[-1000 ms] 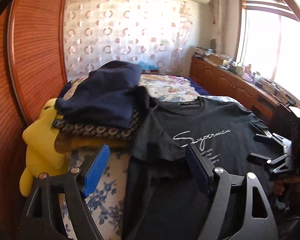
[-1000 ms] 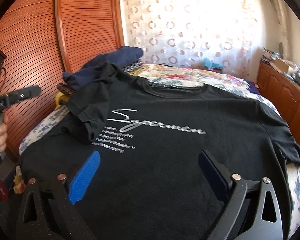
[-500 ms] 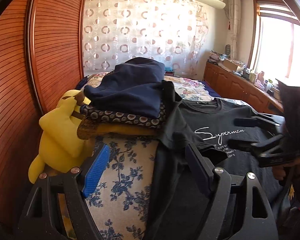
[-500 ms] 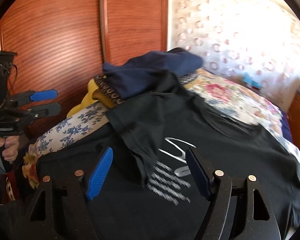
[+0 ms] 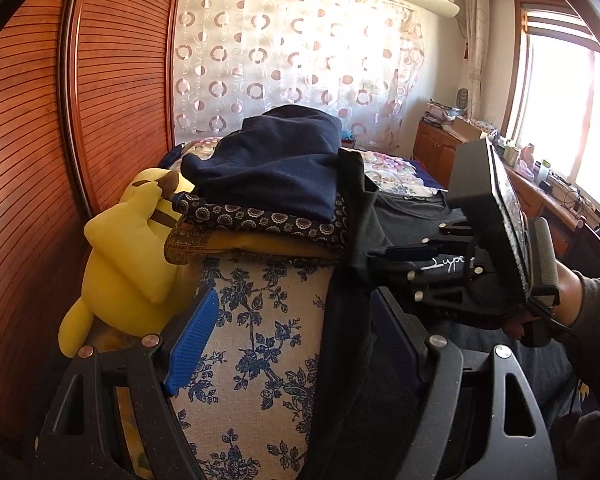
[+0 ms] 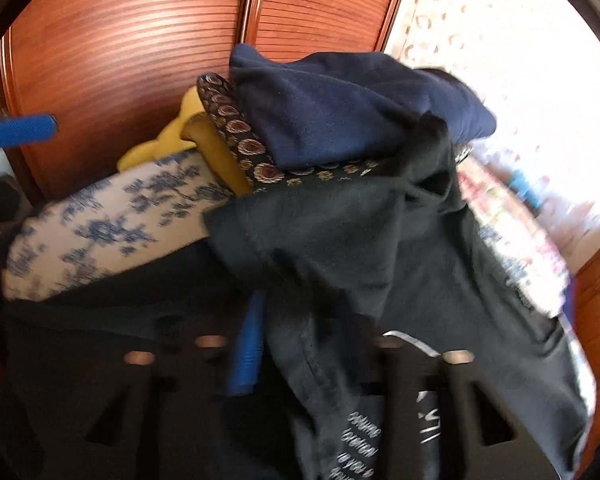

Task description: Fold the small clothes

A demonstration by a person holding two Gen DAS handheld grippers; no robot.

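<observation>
A black T-shirt [image 5: 348, 360] with white script lies spread on the bed, its left sleeve [image 6: 340, 248] bunched up against a pile of folded clothes. My right gripper [image 6: 312, 340] is at that sleeve with its jaws closing; the sleeve's fold runs between them and the blue pad [image 6: 246, 344] touches the cloth. In the left wrist view a hand holds the right gripper [image 5: 380, 258] pinched on the sleeve's edge. My left gripper [image 5: 292, 344] stands open and holds nothing, above the shirt's side edge and the floral sheet [image 5: 260, 320].
The folded pile has a navy garment [image 5: 276, 164] on patterned and yellow cloth. A yellow plush toy [image 5: 128, 248] leans beside it at the bed's left edge. Slatted wooden wardrobe doors [image 5: 32, 140] stand close on the left. A wooden cabinet [image 5: 436, 152] runs under the window.
The right gripper swept left across the shirt to the bunched sleeve, rolled, and its jaws narrowed onto the cloth. The left gripper drifted slightly toward the bed's left edge, still open.
</observation>
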